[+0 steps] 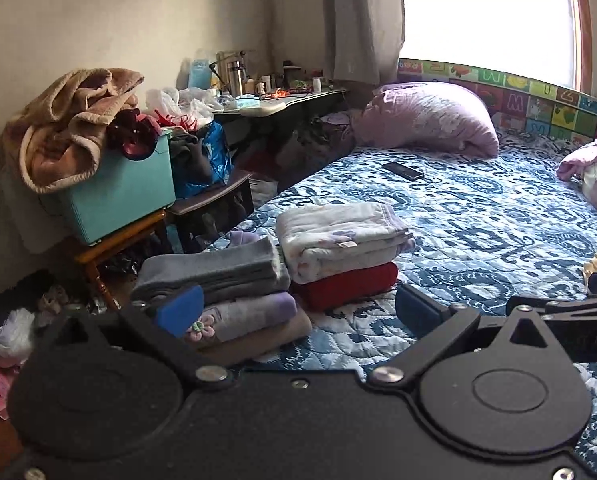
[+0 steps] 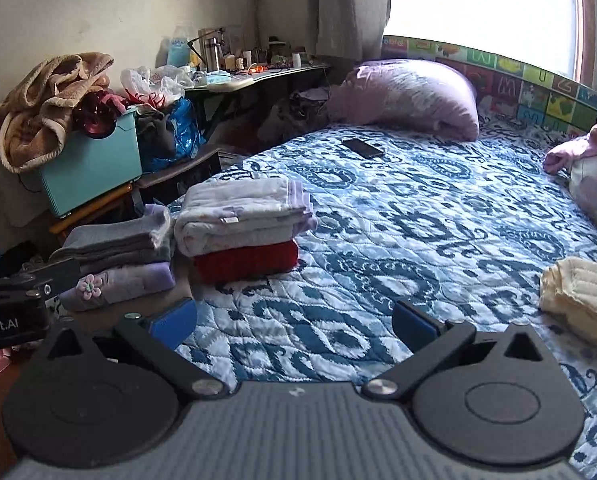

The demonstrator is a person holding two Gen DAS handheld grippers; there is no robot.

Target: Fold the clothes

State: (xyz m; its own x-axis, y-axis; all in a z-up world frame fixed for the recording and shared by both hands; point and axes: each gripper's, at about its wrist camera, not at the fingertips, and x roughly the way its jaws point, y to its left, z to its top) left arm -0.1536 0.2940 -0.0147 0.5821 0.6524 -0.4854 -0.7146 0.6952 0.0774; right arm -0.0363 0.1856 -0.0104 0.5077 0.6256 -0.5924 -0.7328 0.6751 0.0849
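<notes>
Two stacks of folded clothes sit at the bed's left edge. The nearer stack has a grey piece [image 1: 214, 272] [image 2: 118, 240] over a lilac piece with a flower [image 1: 242, 316] [image 2: 118, 282] and a tan one. Beside it a white floral piece [image 1: 338, 240] [image 2: 242, 216] lies on a red one [image 1: 350, 284] [image 2: 250, 260]. A cream garment [image 2: 582, 296] lies loose on the right. My left gripper [image 1: 294, 310] is open and holds nothing, close to the nearer stack. My right gripper [image 2: 294, 322] is open over bare quilt.
The blue patterned quilt [image 2: 418, 220] has a black phone [image 2: 362, 148], a lilac pillow [image 2: 406, 96] and pink bedding [image 2: 590, 160]. Left of the bed stand a teal bin [image 1: 118, 196] with a brown blanket, a blue bag, stools and a cluttered table [image 1: 282, 100].
</notes>
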